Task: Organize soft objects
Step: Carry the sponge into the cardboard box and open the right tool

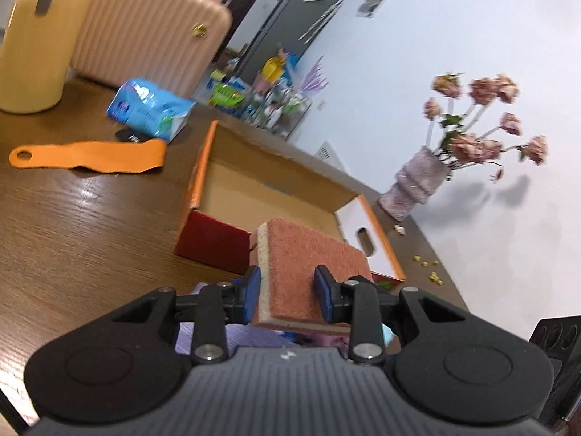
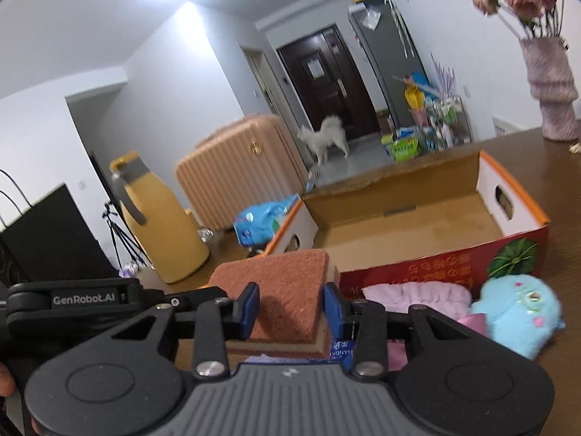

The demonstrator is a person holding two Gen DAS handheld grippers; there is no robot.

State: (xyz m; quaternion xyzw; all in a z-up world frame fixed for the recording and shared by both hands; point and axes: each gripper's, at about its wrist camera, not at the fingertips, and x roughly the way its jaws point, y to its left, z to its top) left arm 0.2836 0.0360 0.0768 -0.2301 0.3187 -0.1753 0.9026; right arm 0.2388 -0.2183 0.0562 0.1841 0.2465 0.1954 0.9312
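My left gripper [image 1: 287, 283] is shut on a sponge [image 1: 308, 254] with a rust-orange scouring face and a cream foam layer, held above the table just short of the open cardboard box [image 1: 268, 196]. In the right wrist view my right gripper [image 2: 290, 299] is shut on a similar rust-brown sponge [image 2: 287, 287], lifted in front of the same box [image 2: 410, 225], whose inside shows only bare cardboard. A pale blue plush toy [image 2: 515, 312] and a pink fluffy cloth [image 2: 417, 294] lie on the table against the box's red front wall.
On the brown wooden table [image 1: 90, 225] stand a yellow jug [image 1: 40, 43], a ribbed pink case [image 1: 145, 29], a blue tissue pack [image 1: 149, 109], an orange strip [image 1: 90, 156] and a vase of dried flowers [image 1: 417, 185]. A white dog [image 2: 326, 138] stands in the hallway beyond.
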